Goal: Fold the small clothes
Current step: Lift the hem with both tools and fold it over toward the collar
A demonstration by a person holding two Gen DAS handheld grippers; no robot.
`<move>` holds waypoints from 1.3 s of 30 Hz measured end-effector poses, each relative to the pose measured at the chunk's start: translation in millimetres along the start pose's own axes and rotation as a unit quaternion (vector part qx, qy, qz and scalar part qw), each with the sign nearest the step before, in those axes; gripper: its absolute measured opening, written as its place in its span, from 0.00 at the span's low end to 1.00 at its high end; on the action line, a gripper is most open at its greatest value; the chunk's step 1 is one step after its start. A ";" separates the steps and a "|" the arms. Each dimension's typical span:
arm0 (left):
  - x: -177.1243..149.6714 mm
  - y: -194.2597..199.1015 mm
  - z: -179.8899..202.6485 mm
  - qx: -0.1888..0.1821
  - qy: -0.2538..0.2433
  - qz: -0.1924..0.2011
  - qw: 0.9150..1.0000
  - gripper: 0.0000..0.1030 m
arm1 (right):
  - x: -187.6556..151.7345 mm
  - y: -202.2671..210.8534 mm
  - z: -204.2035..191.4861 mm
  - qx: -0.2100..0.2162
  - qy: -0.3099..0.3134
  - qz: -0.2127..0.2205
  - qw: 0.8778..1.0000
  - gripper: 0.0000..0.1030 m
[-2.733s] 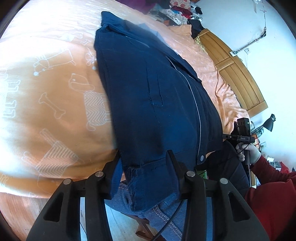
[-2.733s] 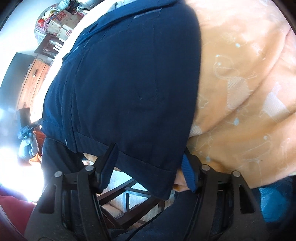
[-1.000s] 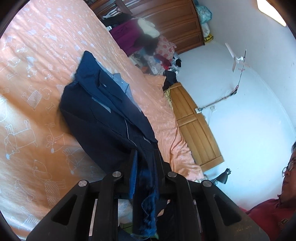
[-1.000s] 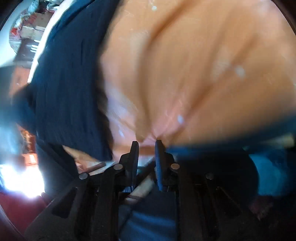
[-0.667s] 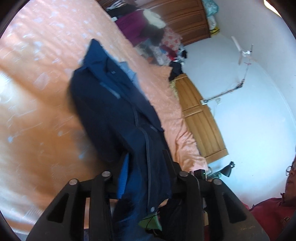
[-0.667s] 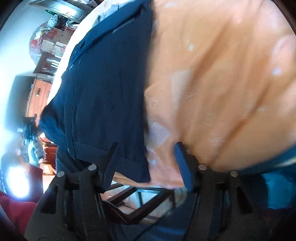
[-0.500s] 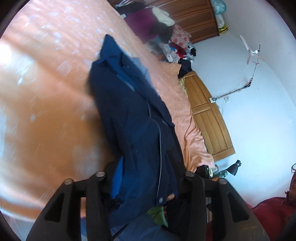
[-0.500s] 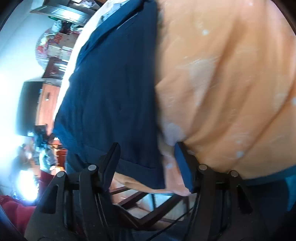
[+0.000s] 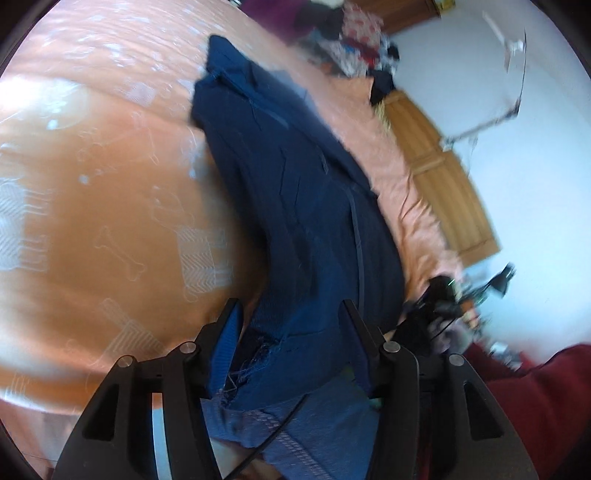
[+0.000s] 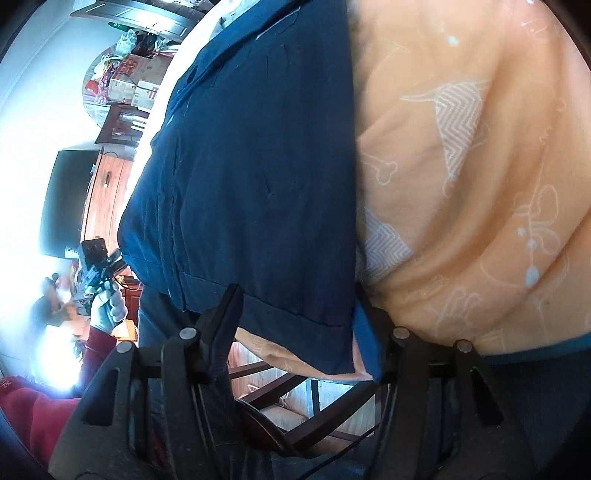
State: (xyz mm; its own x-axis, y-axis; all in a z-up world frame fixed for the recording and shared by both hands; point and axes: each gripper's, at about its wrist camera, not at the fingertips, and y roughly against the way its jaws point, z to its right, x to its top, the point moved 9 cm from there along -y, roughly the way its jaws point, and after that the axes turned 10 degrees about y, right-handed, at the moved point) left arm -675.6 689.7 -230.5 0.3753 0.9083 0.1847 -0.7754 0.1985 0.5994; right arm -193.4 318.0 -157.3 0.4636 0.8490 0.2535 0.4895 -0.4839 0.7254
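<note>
A small navy garment (image 9: 310,206) with pale piping lies lengthwise on an orange bedspread (image 9: 110,206) printed with dogs and bones. Its near hem hangs over the bed edge. In the left wrist view, my left gripper (image 9: 289,306) is open, its fingers on either side of the hem's frayed left corner. In the right wrist view, the same garment (image 10: 258,177) fills the middle. My right gripper (image 10: 297,295) is open, straddling the hem's right corner without pinching it. The left gripper's body (image 10: 96,258) shows at far left in a gloved hand (image 10: 109,306).
A wooden panel (image 9: 439,173) stands beyond the bed, and a pile of clothes (image 9: 354,33) lies at its far end. A dark wooden chair frame (image 10: 291,387) sits below the bed edge. The person's jeans (image 9: 291,435) and red sleeve (image 9: 535,398) are close by.
A second ago the left gripper was shut on the hem and held it up, and the right was shut. Both have opened, and the garment lies flat again with its hem between the fingers.
</note>
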 end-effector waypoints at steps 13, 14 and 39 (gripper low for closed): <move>7.8 24.8 65.1 -0.127 0.032 0.045 0.990 0.12 | 42.5 86.5 -91.0 0.080 0.045 0.139 0.986 0.06; 20.7 35.1 80.0 -0.151 0.028 0.064 0.986 0.12 | 52.9 93.7 -97.3 0.082 0.052 0.149 0.984 0.06; 384.5 -111.6 -31.6 0.059 0.128 0.129 0.981 0.46 | 411.7 9.9 86.7 -0.048 0.007 0.162 0.986 0.60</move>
State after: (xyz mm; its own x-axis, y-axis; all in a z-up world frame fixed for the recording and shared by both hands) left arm -460.8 1028.4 -251.0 0.0213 0.9886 0.1491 -0.7582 -0.0812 0.6470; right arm 66.3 644.4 -101.2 0.5728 0.6565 0.4908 0.2453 -0.7086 0.6616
